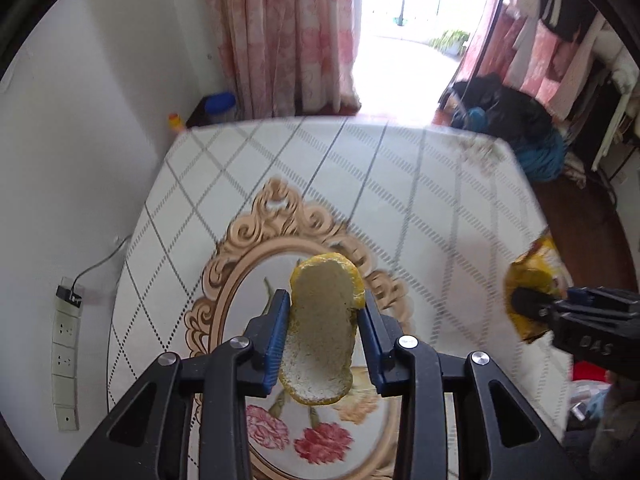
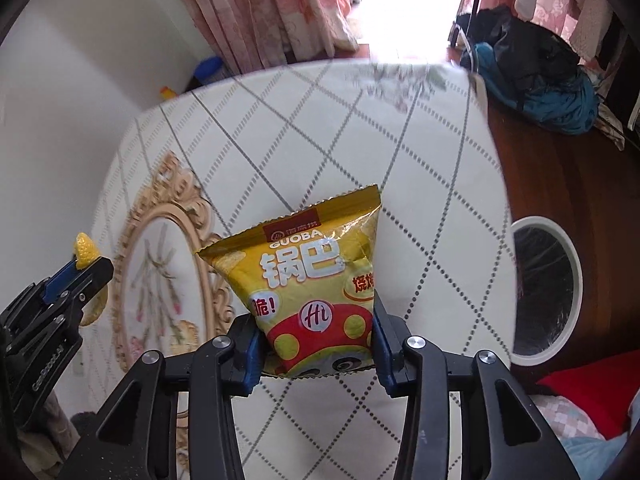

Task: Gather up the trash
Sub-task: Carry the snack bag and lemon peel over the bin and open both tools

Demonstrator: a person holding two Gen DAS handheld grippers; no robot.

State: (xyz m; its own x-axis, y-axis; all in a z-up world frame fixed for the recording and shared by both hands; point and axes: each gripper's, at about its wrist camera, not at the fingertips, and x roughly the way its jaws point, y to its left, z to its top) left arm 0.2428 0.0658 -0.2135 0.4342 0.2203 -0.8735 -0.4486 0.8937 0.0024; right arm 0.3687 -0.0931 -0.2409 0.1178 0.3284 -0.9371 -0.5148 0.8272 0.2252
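A thick curved piece of yellow citrus peel (image 1: 320, 332), pale pith facing the camera, sat clamped between the blue pads of the left gripper (image 1: 323, 340), lifted above the table's quilted white floral cloth (image 1: 400, 184). The right gripper (image 2: 316, 344) pinched the bottom corners of a crinkled yellow foil snack bag (image 2: 312, 284), also held aloft (presumably so both could be carried together). The white-rimmed round bin (image 2: 560, 240) lined with dark plastic stood just beyond the table's right edge, likely the destination.

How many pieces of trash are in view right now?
2. A yellow peel is clamped in the left gripper; a yellow snack bag is clamped in the right gripper. More could lie outside the frames.
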